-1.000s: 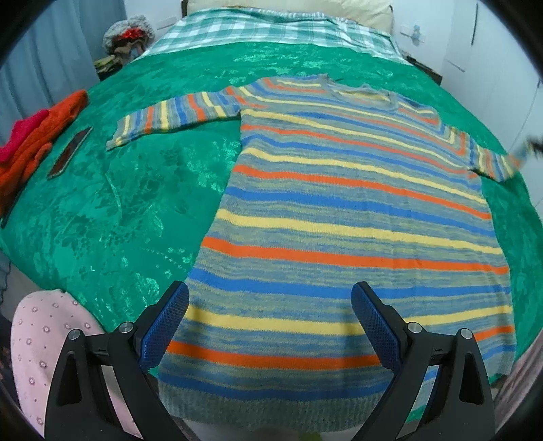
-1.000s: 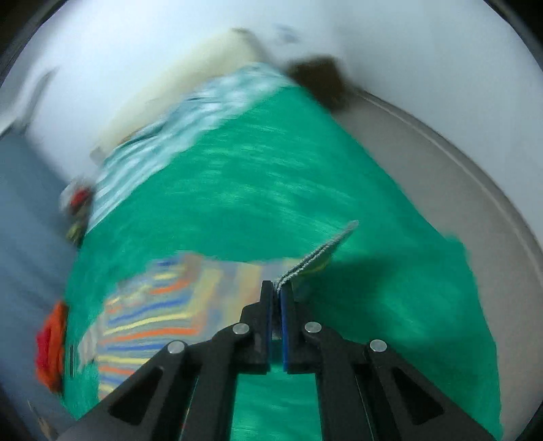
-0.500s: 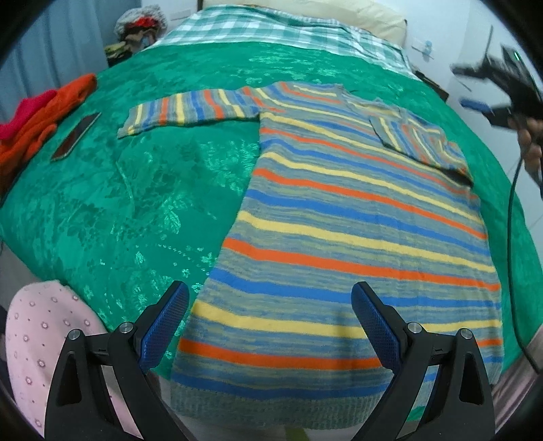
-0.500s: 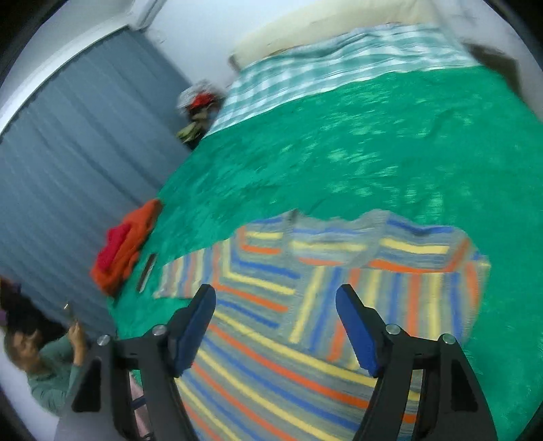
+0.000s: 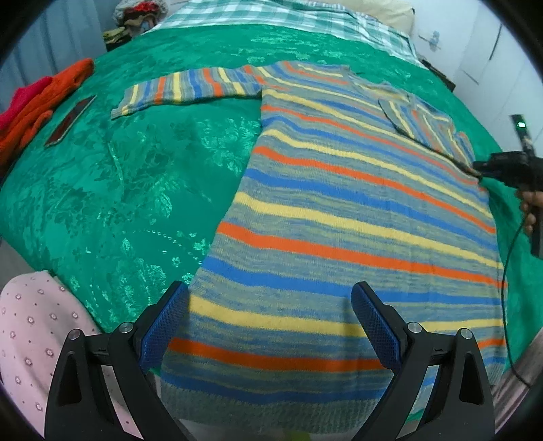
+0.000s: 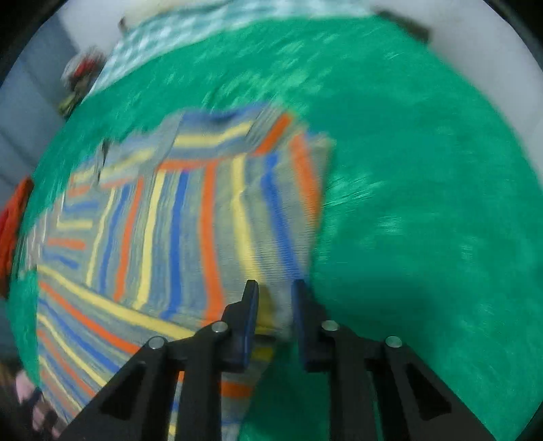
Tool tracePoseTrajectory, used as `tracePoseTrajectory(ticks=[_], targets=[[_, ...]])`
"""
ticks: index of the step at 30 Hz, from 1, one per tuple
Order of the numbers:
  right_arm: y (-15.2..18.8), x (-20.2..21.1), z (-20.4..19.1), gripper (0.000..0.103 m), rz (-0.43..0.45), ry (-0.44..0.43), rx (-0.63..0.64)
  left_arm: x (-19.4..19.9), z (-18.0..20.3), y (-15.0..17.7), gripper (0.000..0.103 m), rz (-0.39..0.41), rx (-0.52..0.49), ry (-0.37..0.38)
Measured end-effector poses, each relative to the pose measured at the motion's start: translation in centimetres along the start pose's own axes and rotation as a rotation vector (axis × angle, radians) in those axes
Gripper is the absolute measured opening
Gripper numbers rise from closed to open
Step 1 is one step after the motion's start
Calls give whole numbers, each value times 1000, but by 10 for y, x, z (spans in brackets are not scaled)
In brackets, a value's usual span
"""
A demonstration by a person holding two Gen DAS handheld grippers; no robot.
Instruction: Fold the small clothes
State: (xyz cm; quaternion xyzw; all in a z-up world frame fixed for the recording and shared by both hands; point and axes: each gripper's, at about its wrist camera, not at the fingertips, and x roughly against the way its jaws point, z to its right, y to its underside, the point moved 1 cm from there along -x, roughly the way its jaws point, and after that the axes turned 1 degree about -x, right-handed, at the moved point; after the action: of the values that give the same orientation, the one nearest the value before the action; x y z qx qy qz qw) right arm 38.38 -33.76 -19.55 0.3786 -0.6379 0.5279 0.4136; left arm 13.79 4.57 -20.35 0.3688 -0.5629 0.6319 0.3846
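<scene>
A green floral bedspread [image 5: 112, 190] covers the bed, with a checked green-and-white blanket [image 5: 271, 15] and a cream pillow [image 5: 390, 8] at its far end. Spread flat on the bedspread lies the striped knit sweater [image 5: 339, 220], banded in orange, yellow, blue and grey; its hem hangs toward the near edge of the bed, its neckline points toward the pillow. One sleeve [image 5: 190, 86] stretches straight out across the green cloth, while the other sleeve [image 5: 427, 125] is folded inward and lies on top of the sweater's chest. The left gripper [image 5: 269, 325] hovers above the hem with its blue-padded jaws spread wide and nothing between them. The right gripper [image 6: 275, 305] sits at the side edge of the sweater beside the folded sleeve; its jaws stand a little apart with the sweater's edge between the tips (the right wrist view is smeared by motion, so I cannot tell whether the pads actually press the fabric). To one side of the bedspread rests a heap of orange and red clothes [image 5: 37, 101], and just beside it a dark phone [image 5: 69, 120] lies flat. Pink dotted fabric [image 5: 30, 339] shows at the near corner, below the bed's edge.
</scene>
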Motion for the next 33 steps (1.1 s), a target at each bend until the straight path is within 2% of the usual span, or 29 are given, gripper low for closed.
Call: tracePoseTrajectory(ticks=[3,5,7,10,11,13,14,15,18,20,22,25,27,28,30,32,33], targets=[[17,36,-14,26,46,-103,53,-2,4,-1,97,-3,-15,4],[41,49,-31,28,8,-176,119,-6,9,0,97,-19,-43,8],[76,52,-42,35,-68,-234,150,-14,17,5,98,-55,-91,-6],[146,43,-32,35,-240,-203,116,-18,28,14,98,-85,-179,-50],[162,48,-28,35,-237,-168,110,-14,29,15,98,-83,-192,-47],[185,75,-24,38,-165,-109,131,-2,24,13,98,-72,-181,1],[196,93,-23,46,-116,-86,128,4,18,9,98,-56,-162,28],[203,102,-24,52,-81,-80,118,9,10,0,98,-36,-134,53],[222,129,-31,53,33,-103,82,11,-19,-36,98,10,-49,96],[231,137,-41,53,107,-115,78,7,-54,-73,98,47,51,96],[233,136,-58,53,141,-121,87,-2,-101,-109,98,99,172,78],[234,128,-79,53,117,-176,98,-32,-184,-152,98,100,420,55],[234,121,-92,53,101,-187,125,-58,-226,-168,98,57,552,93],[234,114,-99,53,93,-182,147,-79,-244,-174,98,2,614,119],[237,107,-107,53,75,-173,174,-104,-258,-177,97,-63,682,132],[239,102,-111,53,58,-174,181,-111,-263,-179,95,-25,729,123],[240,100,-111,53,54,-170,182,-110,-261,-182,79,10,733,119]])
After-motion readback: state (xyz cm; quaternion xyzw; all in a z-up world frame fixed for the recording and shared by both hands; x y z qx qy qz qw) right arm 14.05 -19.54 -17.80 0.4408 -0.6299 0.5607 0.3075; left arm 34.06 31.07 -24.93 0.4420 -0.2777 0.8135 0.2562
